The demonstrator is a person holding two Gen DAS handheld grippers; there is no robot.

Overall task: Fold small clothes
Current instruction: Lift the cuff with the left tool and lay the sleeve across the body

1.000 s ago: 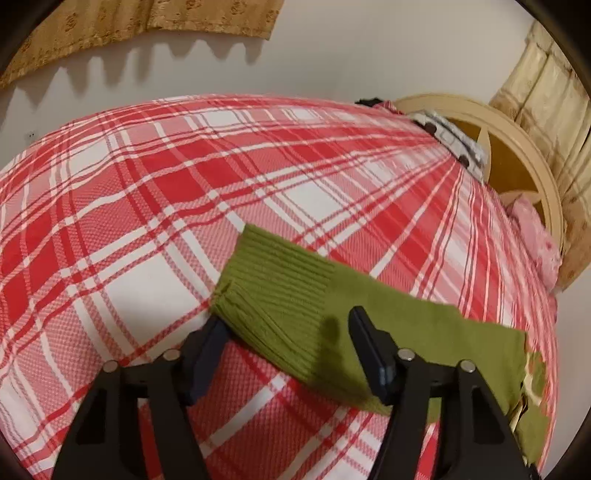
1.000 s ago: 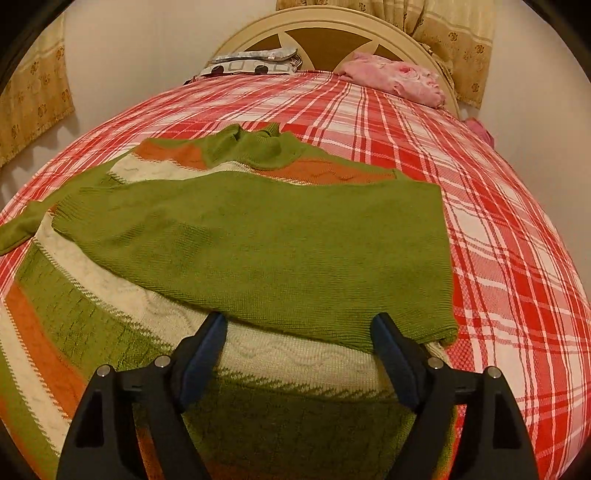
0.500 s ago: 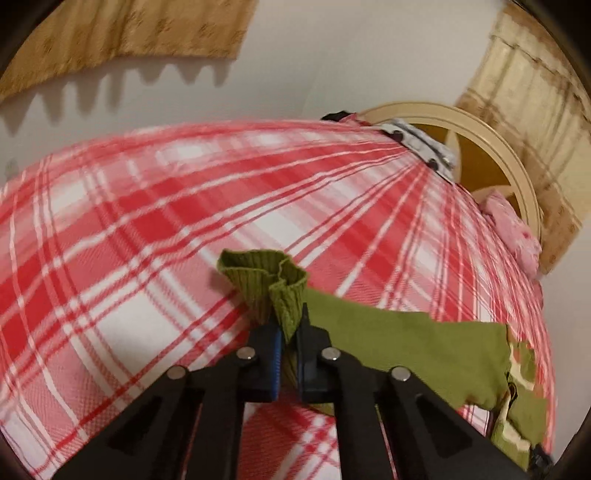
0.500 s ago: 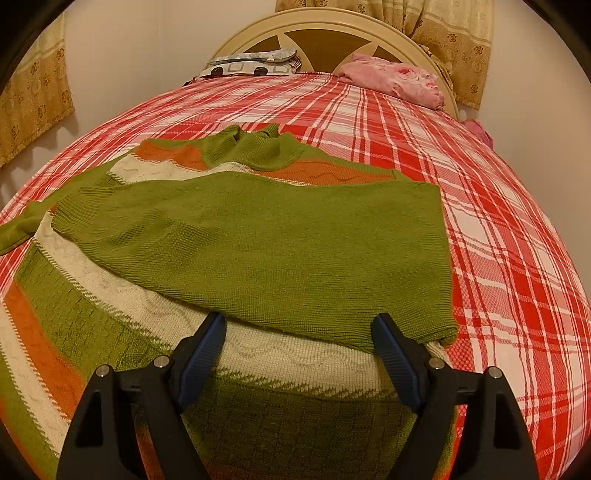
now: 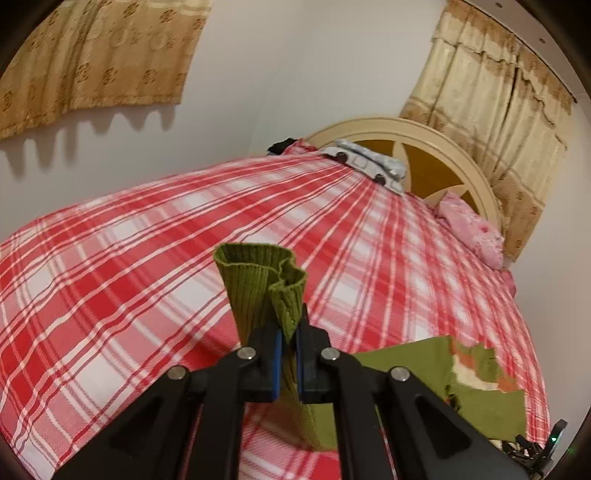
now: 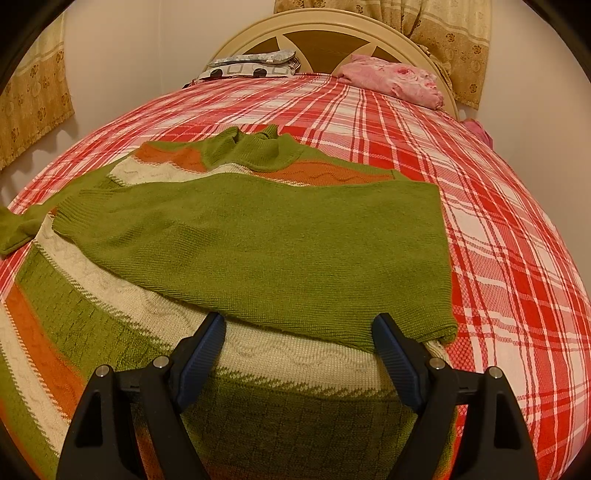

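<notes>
A sweater [image 6: 258, 251] lies on a bed with a red and white checked cover [image 6: 498, 229]. The sweater is green, with orange and cream stripes. It lies flat with its neck toward the headboard [image 6: 332, 27]. One green sleeve is folded across the body of the sweater, from the right side over to the left.

The left gripper [image 5: 289, 332] is pressed together on the cuff [image 5: 258, 280] of the other sleeve. The two black fingers with blue pads pinch the ribbed green cloth tight. The cuff sticks up above the fingers and is bunched and curled at the top. It is lifted off the cover. The rest of that sleeve hangs down under the gripper and runs back to the sweater's body, which shows at the lower right of the left view.

The right gripper [image 6: 297, 354] is spread wide. Nothing is between its fingers. It hangs just over the lower part of the sweater, near the edge of the folded sleeve. I cannot tell if its fingertips touch the cloth.

At the far end of the bed there is a round cream headboard. A pink pillow [image 6: 395, 79] leans by it on the right, and a grey and white pillow [image 6: 251, 64] lies to its left. Yellow curtains [image 5: 495, 110] with a flower pattern hang on the wall behind the bed and at the side.
</notes>
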